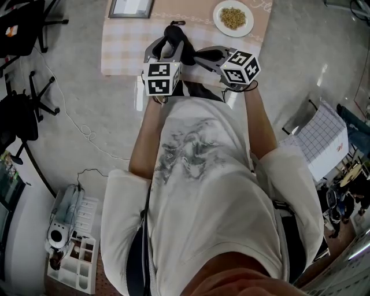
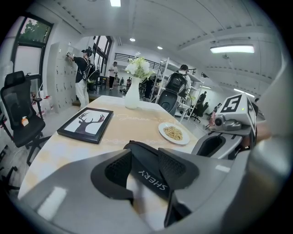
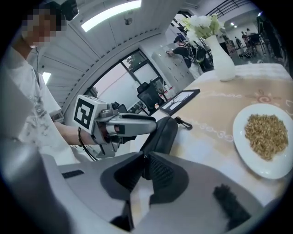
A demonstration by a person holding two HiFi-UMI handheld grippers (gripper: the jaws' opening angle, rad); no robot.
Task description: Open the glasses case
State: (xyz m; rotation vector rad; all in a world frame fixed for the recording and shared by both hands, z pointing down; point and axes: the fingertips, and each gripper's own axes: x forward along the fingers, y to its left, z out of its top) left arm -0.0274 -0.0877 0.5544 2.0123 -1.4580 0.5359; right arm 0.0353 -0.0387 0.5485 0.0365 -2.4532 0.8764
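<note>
Item: 1 glasses case (image 2: 153, 179), black, held at the table's (image 2: 114, 132) near edge.
Left gripper (image 2: 145, 168): jaws half-wide, clamping the body.
Right gripper (image 3: 145, 164): jaws narrow, pinching the edge.
Method: brace left, lift right gently.

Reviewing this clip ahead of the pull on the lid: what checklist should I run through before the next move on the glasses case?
1. Left gripper jaws clamp the case: ok.
2. Right gripper jaws pinch the case's edge: ok, as far as its view shows.
3. Case opened: not ok, it looks shut.
4. Plate clear of both grippers: ok.
5. Case lifted off the table: cannot tell.
</note>
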